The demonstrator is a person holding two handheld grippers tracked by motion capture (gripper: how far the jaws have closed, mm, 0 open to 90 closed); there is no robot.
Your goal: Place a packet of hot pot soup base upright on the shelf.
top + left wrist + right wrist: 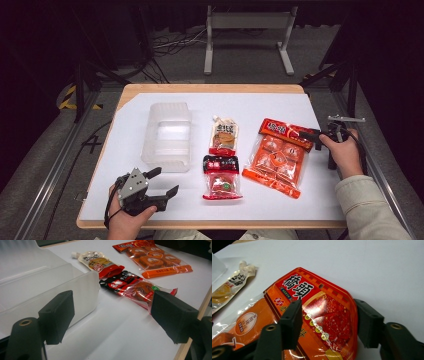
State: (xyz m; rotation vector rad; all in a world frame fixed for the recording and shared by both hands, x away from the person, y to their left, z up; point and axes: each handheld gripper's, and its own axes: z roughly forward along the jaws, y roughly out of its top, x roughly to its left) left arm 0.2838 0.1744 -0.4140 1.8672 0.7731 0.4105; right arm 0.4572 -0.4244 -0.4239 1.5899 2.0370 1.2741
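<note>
An orange multi-pack snack packet (277, 157) (152, 258) lies flat at the right of the white table. My right gripper (306, 135) (328, 320) is at its red header end (312, 297), jaws apart with that corner between them. The right jaw touches the packet's edge and the left jaw sits over its printed face. A red-and-black snack packet (221, 177) (132, 286) and a spouted sauce pouch (223, 135) (97, 261) (229, 285) lie mid-table. My left gripper (167, 181) (112, 317) rests open near the front edge with nothing between its jaws.
A translucent plastic container (167, 135) (37, 277) stands left of centre, just beyond the left gripper. The wooden table edge (210, 223) runs close in front. A metal stand (247, 35) is on the floor behind the table.
</note>
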